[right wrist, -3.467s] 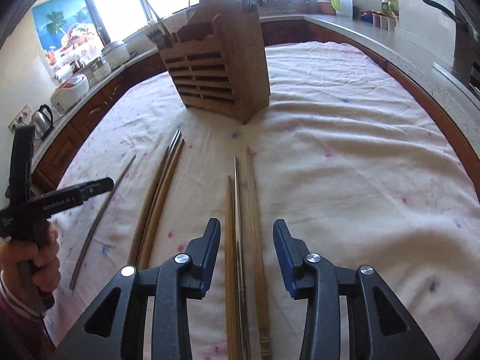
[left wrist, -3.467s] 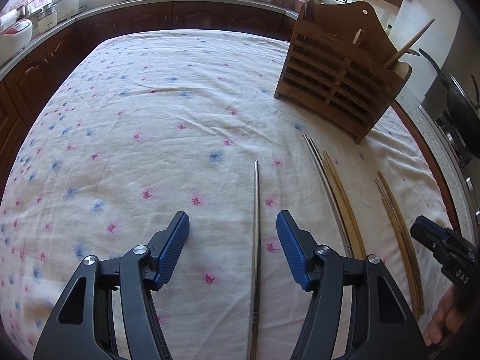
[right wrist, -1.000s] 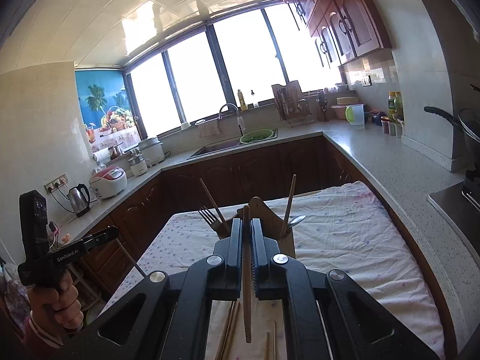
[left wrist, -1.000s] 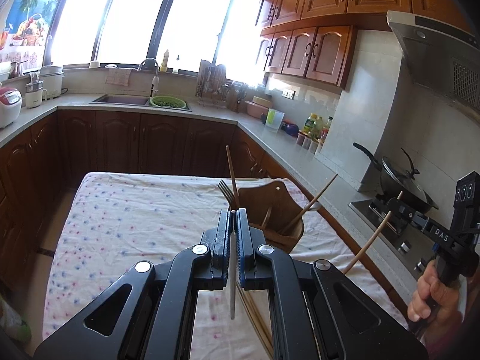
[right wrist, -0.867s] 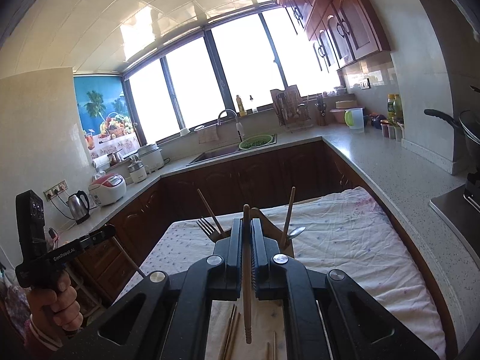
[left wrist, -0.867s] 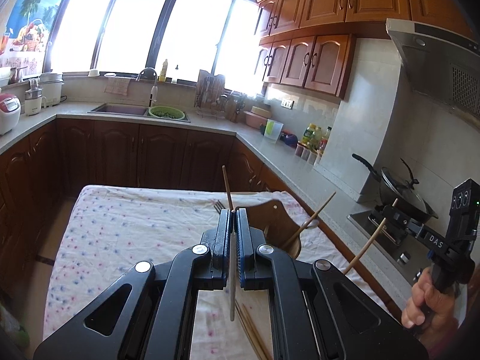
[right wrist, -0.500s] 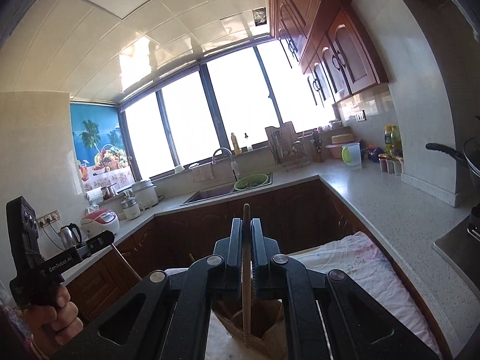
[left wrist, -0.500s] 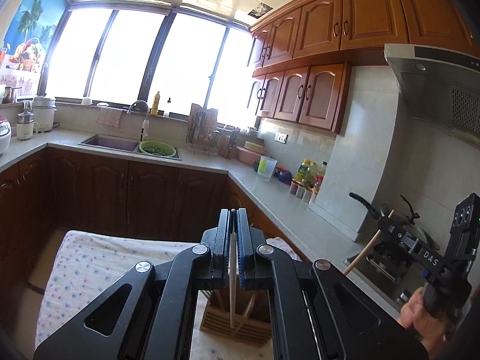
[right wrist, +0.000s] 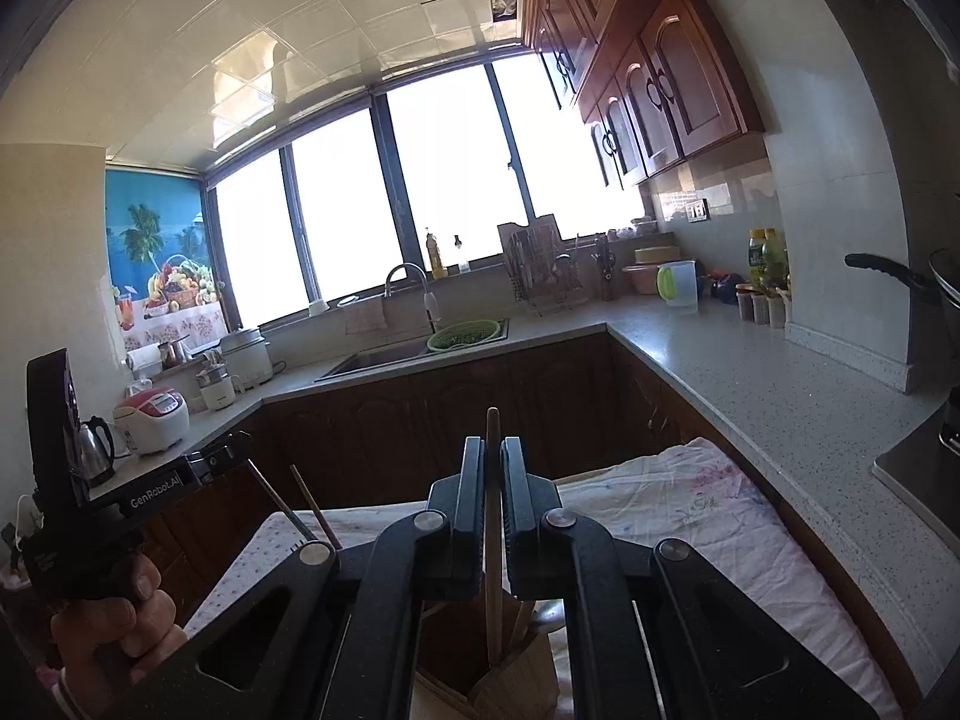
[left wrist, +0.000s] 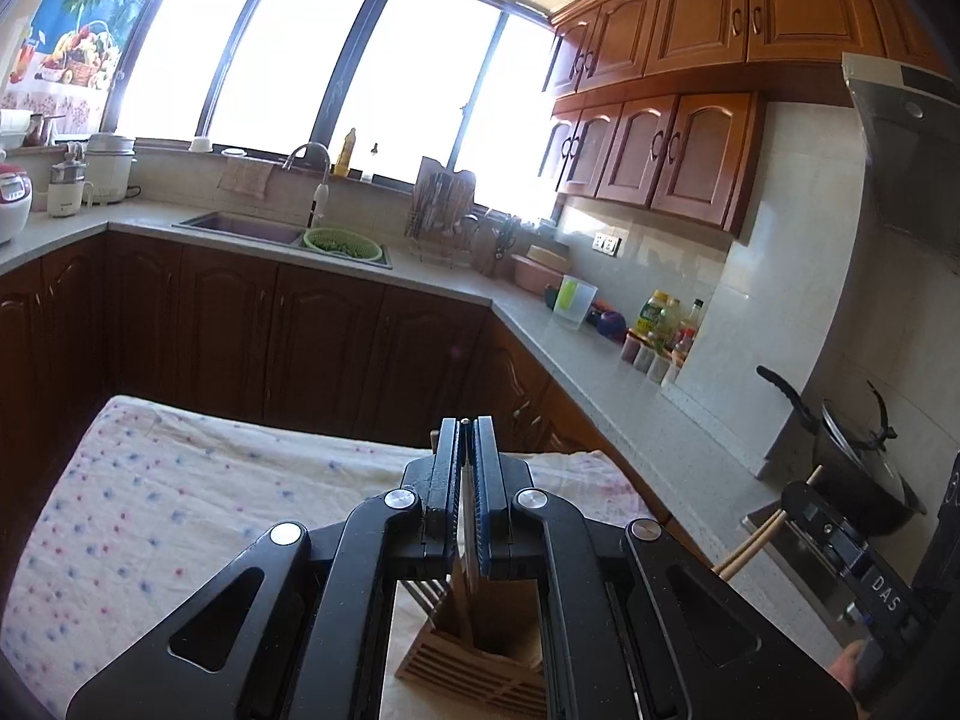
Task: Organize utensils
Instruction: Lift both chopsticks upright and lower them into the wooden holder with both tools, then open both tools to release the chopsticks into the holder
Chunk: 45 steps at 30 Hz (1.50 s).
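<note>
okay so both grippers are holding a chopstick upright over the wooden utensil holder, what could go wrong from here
1. The left gripper and right gripper each block their own view of the wooden holder, so a metal chopstick or wooden chopstick could catch a divider or miss its slot.
2. Utensils already stand in the holder, so a chopstick coming down might jam against them.
3. Both grippers converge on one holder and may collide.
</note>
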Available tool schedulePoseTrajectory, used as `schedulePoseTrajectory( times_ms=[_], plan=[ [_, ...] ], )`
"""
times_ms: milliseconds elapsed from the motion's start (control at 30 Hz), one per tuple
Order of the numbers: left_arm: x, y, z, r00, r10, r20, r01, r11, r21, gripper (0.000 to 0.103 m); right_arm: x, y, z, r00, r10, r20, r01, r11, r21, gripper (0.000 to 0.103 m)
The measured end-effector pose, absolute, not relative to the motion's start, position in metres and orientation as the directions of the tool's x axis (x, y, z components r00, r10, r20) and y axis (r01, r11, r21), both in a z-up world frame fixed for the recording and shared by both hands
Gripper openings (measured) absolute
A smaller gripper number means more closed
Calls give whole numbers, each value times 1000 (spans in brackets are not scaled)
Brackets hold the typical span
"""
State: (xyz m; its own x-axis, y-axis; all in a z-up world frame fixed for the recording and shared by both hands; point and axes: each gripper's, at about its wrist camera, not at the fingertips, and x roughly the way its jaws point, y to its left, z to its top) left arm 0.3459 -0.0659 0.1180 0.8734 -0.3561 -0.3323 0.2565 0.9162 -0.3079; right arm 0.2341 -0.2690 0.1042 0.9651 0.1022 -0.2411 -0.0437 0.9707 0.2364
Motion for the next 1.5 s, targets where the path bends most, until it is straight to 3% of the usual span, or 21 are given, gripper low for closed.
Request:
schedulePoseTrajectory(
  times_ms=[267,700,767,800,833,867,900,1033,1133,1200,1500],
  plan=[
    [357,-78,92,835,-363,-413,256,921,-293,5,250,-276,77,938,113,-329,-27,966,256,5],
    [358,-79,97,824,-366,-433,262,923,-281,5,252,-280,80,932,133,-336,-36,959,282,10],
    [355,-77,100,823,-368,-432,265,922,-281,10,252,-281,80,931,142,-337,-40,955,292,12],
    [353,-75,102,824,-371,-429,267,921,-283,13,250,-282,82,932,143,-333,-41,955,295,18],
    [350,-73,104,826,-370,-424,267,921,-285,22,247,-282,84,935,146,-324,-45,953,301,32],
    [346,-71,106,831,-366,-419,261,922,-287,39,244,-283,86,938,149,-312,-49,950,307,40],
    [341,-67,108,839,-363,-406,257,921,-292,48,239,-284,89,943,151,-297,-54,948,314,52],
    [319,-53,115,856,-358,-373,253,919,-302,73,218,-287,102,958,156,-239,-72,942,329,78],
    [302,-39,115,862,-352,-365,241,917,-317,77,198,-290,106,967,153,-202,-79,940,332,93],
    [292,-30,112,861,-347,-372,226,916,-331,77,185,-291,108,971,146,-189,-78,942,327,97],
    [244,-8,82,834,-334,-440,177,916,-359,77,141,-295,99,966,133,-222,-56,944,325,98]
  ],
)
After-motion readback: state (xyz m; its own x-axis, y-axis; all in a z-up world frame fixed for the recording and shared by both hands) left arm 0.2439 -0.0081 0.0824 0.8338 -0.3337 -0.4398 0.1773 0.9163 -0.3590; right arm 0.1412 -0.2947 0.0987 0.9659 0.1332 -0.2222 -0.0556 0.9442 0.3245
